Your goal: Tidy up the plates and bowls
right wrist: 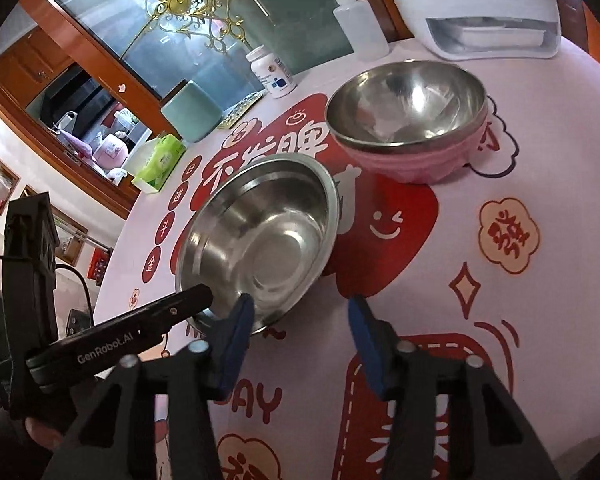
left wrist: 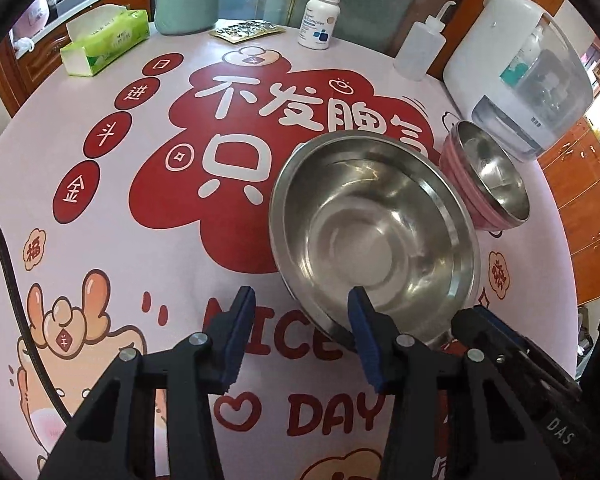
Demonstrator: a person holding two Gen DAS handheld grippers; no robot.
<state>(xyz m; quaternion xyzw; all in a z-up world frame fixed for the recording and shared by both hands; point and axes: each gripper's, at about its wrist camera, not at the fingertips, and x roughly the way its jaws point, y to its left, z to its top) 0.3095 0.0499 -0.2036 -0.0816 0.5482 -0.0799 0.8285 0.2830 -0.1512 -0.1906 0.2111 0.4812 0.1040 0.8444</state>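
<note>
Judging by the layout, nothing is stacked yet: the steel bowl (left wrist: 374,228) sits mid-table, the pink bowl (left wrist: 482,178) just beyond on its right. Left gripper (left wrist: 300,312) and right gripper (right wrist: 298,318) are parted, empty, straddling its near rim. Nesting is left.

home dining room: wooden cabinets (left wrist: 580,184)

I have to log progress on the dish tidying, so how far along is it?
Done: nothing looks stacked yet. The big steel bowl and the pink bowl stand apart on the table. In hand: the left gripper and right gripper, jaws open, straddle the steel bowl's near rim from opposite sides. Left: probably gripping one bowl and nesting it with the other.
</note>
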